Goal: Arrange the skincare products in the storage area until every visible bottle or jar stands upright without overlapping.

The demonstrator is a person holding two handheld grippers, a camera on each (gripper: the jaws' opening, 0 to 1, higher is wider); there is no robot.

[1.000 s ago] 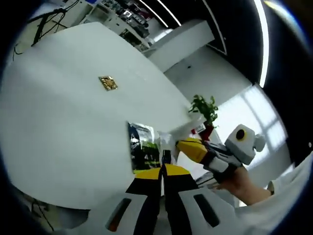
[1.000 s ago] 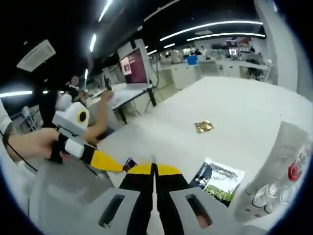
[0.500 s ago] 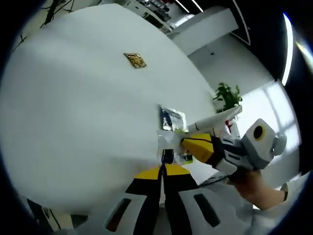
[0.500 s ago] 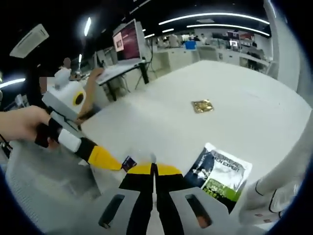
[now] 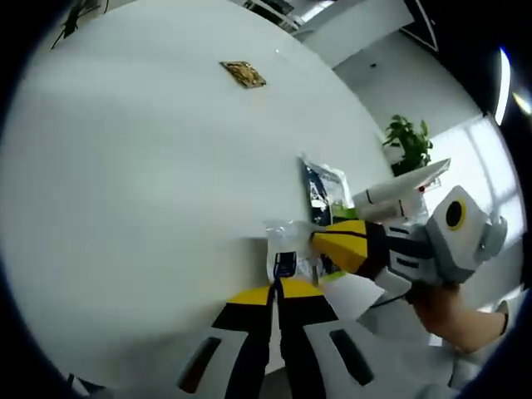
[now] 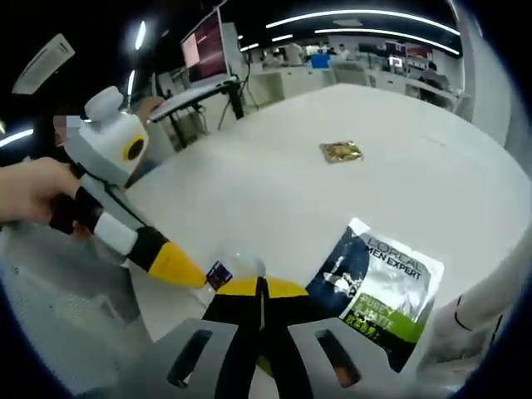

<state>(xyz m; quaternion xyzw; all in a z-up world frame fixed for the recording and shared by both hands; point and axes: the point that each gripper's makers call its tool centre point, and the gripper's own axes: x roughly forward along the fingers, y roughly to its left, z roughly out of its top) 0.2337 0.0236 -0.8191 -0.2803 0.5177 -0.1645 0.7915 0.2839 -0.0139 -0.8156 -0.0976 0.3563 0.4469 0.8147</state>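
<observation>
A small clear packet with a blue label hangs just above the white table, pinched from two sides. My left gripper is shut on its labelled end. My right gripper comes in from the right, its yellow tip shut on the other end. In the right gripper view the same clear packet sits at the tip of my right gripper, and the left gripper reaches it from the left. A dark L'Oreal sachet lies flat beside them. A gold sachet lies flat farther off.
A white storage box stands at the table's edge past the L'Oreal sachet, with a potted plant behind it. A person's hand holds the left gripper. Desks and monitors stand beyond the table.
Both views have dropped closer to the tabletop and tilted. The two grippers stay shut together on the clear packet, now nearer the L'Oreal sachet.
</observation>
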